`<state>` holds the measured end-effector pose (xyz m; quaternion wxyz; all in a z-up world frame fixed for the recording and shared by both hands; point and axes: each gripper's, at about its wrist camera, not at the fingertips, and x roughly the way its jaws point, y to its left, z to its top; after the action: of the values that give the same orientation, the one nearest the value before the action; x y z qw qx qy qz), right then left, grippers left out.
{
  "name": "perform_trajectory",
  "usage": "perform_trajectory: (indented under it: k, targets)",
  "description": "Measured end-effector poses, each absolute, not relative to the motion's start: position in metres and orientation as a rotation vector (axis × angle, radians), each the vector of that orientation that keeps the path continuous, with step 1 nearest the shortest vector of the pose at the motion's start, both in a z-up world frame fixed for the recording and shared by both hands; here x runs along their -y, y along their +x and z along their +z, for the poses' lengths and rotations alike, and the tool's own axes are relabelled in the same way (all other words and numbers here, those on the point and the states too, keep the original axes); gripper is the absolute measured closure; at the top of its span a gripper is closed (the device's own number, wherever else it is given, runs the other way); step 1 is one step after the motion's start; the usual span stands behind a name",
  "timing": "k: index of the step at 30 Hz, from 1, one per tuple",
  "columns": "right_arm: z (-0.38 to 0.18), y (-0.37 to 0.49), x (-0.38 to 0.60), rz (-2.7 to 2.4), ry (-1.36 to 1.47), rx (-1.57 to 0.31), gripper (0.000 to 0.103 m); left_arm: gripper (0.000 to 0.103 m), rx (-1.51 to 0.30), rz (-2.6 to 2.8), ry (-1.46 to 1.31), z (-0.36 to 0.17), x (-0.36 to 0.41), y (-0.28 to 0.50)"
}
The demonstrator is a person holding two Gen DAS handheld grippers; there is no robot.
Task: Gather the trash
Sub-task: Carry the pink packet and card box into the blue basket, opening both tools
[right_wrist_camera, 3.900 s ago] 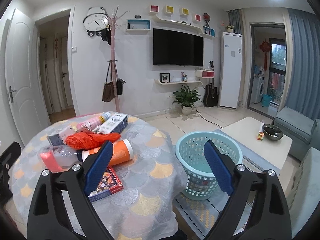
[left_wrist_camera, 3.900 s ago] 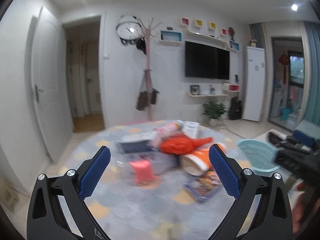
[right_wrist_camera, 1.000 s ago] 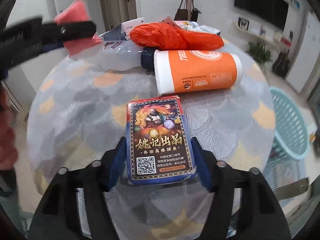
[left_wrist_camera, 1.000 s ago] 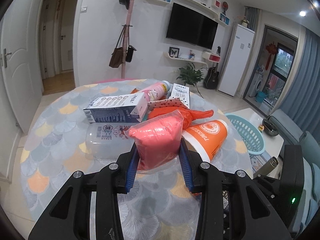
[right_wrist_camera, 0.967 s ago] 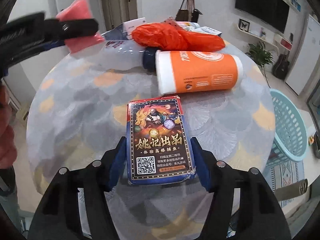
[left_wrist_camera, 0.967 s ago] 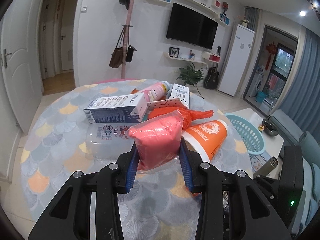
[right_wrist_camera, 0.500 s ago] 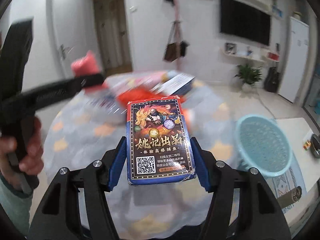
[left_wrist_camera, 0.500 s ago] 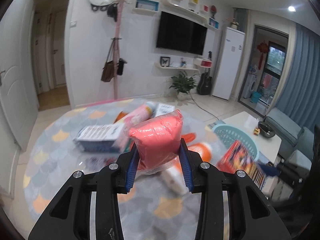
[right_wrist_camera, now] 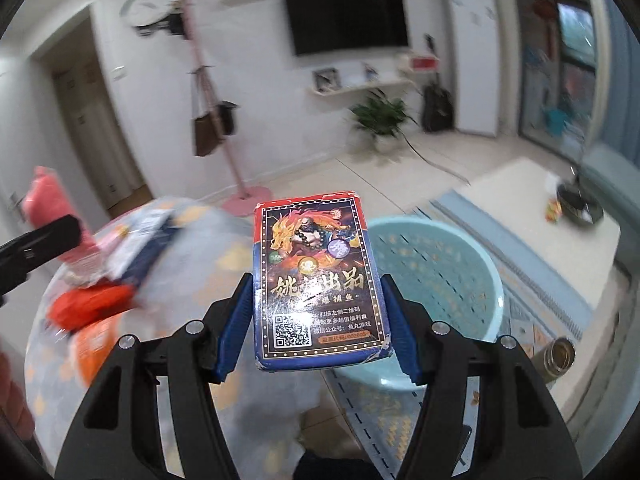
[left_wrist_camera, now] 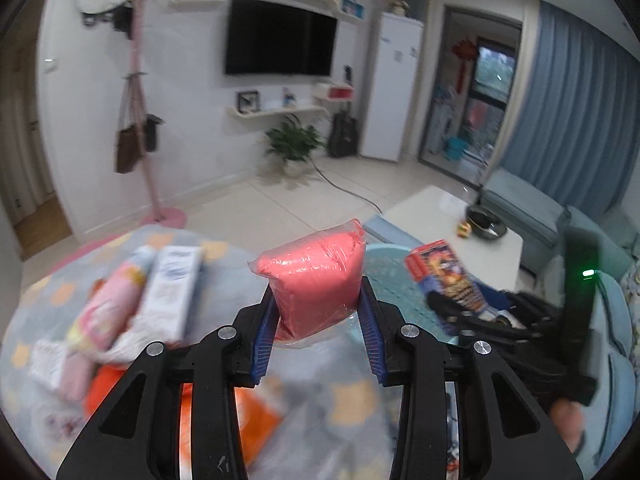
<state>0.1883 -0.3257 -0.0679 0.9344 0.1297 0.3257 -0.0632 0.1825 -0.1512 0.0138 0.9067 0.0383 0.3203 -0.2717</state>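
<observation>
My left gripper (left_wrist_camera: 318,320) is shut on a pink packet wrapped in clear plastic (left_wrist_camera: 316,276), held above the round table. My right gripper (right_wrist_camera: 320,316) is shut on a blue and red card box with a dragon picture (right_wrist_camera: 316,280); the box also shows in the left wrist view (left_wrist_camera: 444,276), over the light blue basket (left_wrist_camera: 396,284). In the right wrist view the basket (right_wrist_camera: 448,280) stands on the floor just right of the table, behind the held box. Other trash lies on the table: a white carton (left_wrist_camera: 168,292), a pink bottle (left_wrist_camera: 108,308), an orange bag (right_wrist_camera: 92,300).
The table (left_wrist_camera: 348,412) has a grey cloth with orange scales. A white coffee table (right_wrist_camera: 532,204) with a dark bowl (right_wrist_camera: 580,200) stands beyond the basket. A patterned rug (right_wrist_camera: 540,312) and a small metal flask (right_wrist_camera: 560,360) are on the floor. A pink coat stand (left_wrist_camera: 148,140) is behind the table.
Both grippers closed on their items, lifted them off the table and swung right toward the basket. The card box now hangs over the basket side; the pink packet follows.
</observation>
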Motion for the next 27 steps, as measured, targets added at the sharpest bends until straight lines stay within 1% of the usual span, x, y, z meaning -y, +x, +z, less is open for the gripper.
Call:
perform_trajectory:
  k: [3, 8, 12, 16, 17, 19, 27]
  targets:
    - [-0.095, 0.211, 0.357, -0.185, 0.331, -0.723, 0.044, 0.066, -0.719, -0.595, 0.092, 0.001, 0.189, 0.207]
    - [-0.143, 0.243, 0.391, -0.243, 0.417, -0.823, 0.044, 0.066, -0.841, -0.635, 0.116, -0.039, 0.241, 0.244]
    - [-0.177, 0.248, 0.410, -0.270, 0.467, -0.904, 0.043, 0.066, -0.934, -0.656, 0.146, -0.075, 0.272, 0.264]
    - [-0.192, 0.244, 0.425, -0.289, 0.494, -0.926, 0.042, 0.066, -1.006, -0.680, 0.167, -0.101, 0.292, 0.273]
    - [-0.193, 0.242, 0.429, -0.292, 0.500, -0.926, 0.042, 0.064, -1.008, -0.681, 0.169, -0.104, 0.294, 0.274]
    - [-0.194, 0.238, 0.436, -0.304, 0.517, -0.922, 0.041, 0.048, -1.006, -0.683, 0.171, -0.105, 0.297, 0.277]
    - [-0.173, 0.215, 0.438, -0.309, 0.521, -0.863, 0.041, 0.046, -0.912, -0.687, 0.152, -0.078, 0.281, 0.255]
